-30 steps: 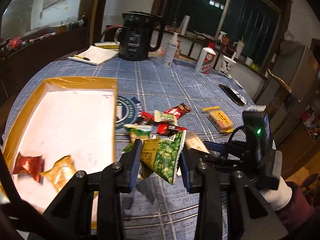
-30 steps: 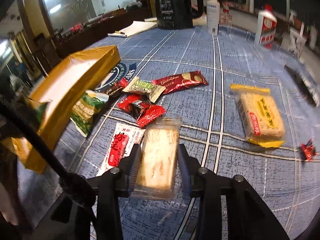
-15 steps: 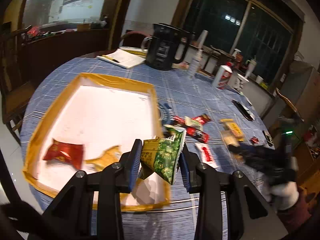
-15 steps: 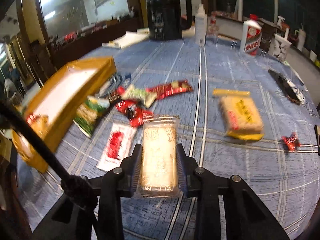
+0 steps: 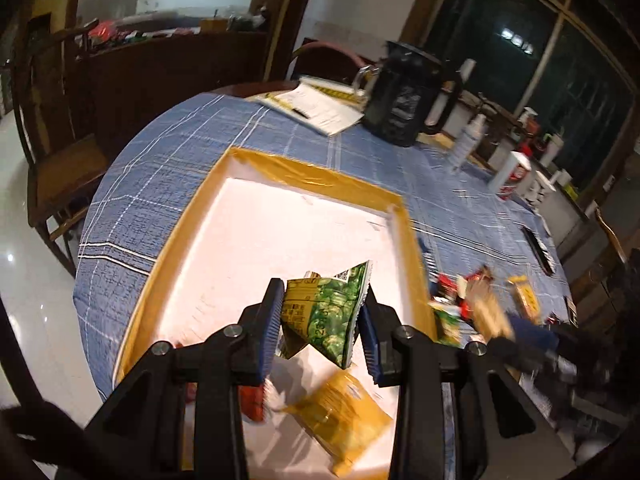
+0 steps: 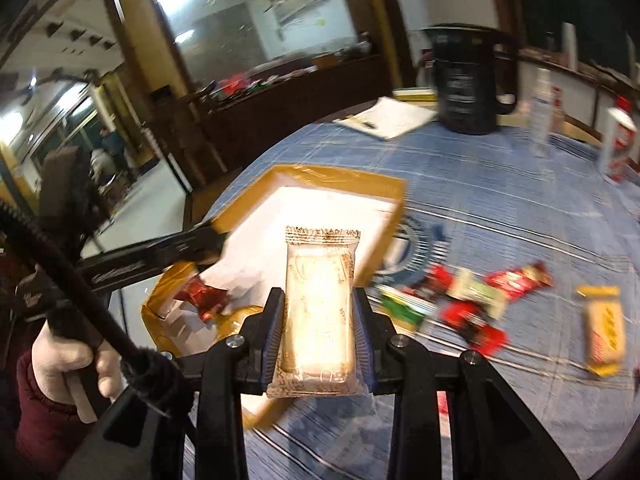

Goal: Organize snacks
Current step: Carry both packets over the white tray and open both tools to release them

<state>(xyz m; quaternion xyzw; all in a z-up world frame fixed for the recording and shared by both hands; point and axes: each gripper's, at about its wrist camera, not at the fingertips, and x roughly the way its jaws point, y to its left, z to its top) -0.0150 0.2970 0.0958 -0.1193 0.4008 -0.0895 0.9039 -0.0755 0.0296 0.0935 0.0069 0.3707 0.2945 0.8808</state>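
Crinkly green bag (image 5: 325, 316) sits clamped in your left tool (image 5: 320, 334); right tool (image 6: 319, 330) pinches the brittle cracker pack (image 6: 320, 312) mid-body, so squeeze gently.

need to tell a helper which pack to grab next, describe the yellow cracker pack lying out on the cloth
On the blue checked tablecloth, look right of the gold-edged tray, past the heap of red and green wrappers. The yellow cracker pack lies flat by itself at the far right of that scatter. It is the only yellow pack on the cloth, apart from the heap.
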